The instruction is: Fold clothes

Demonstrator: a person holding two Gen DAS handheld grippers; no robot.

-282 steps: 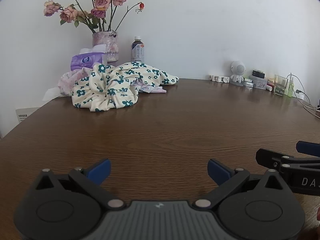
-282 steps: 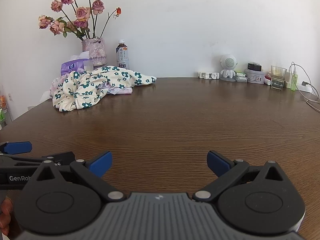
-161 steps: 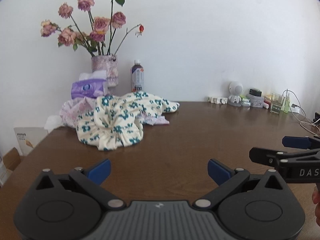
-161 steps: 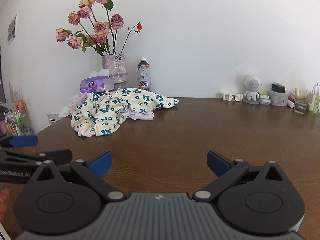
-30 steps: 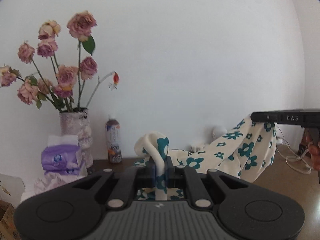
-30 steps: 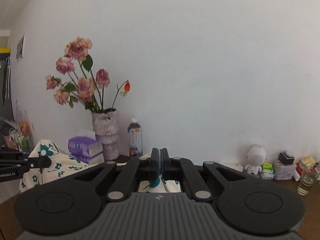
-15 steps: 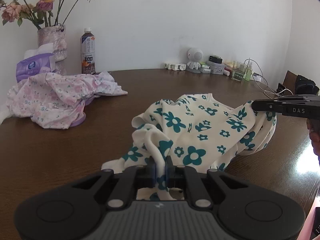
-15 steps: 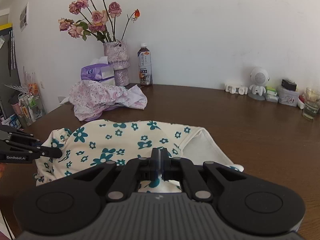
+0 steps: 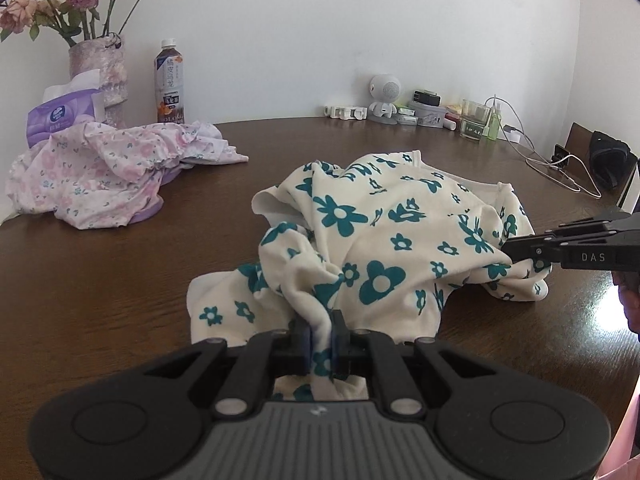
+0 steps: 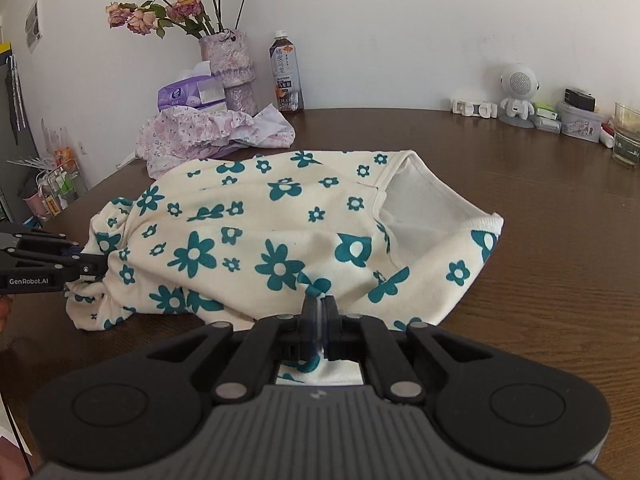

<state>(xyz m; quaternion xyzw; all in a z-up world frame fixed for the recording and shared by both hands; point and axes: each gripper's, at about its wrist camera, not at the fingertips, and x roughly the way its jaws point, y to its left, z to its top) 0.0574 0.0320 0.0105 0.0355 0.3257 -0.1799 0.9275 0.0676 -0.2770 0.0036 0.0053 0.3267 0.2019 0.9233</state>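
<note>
On table [image 10: 560, 240], 2 garments, 2 grippers (both clamped)

Bright daylight, glare on table [image 9: 608, 316], fisheye-curved edges.

Left gripper [image 9: 320, 340] and right gripper [image 10: 319, 334] apparently clamped.

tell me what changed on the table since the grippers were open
Both grippers closed on the teal-flowered garment, the left gripper and right gripper, and pulled it off the pink floral garment to the table's middle. Vase, bottle and tissues stayed.
</note>
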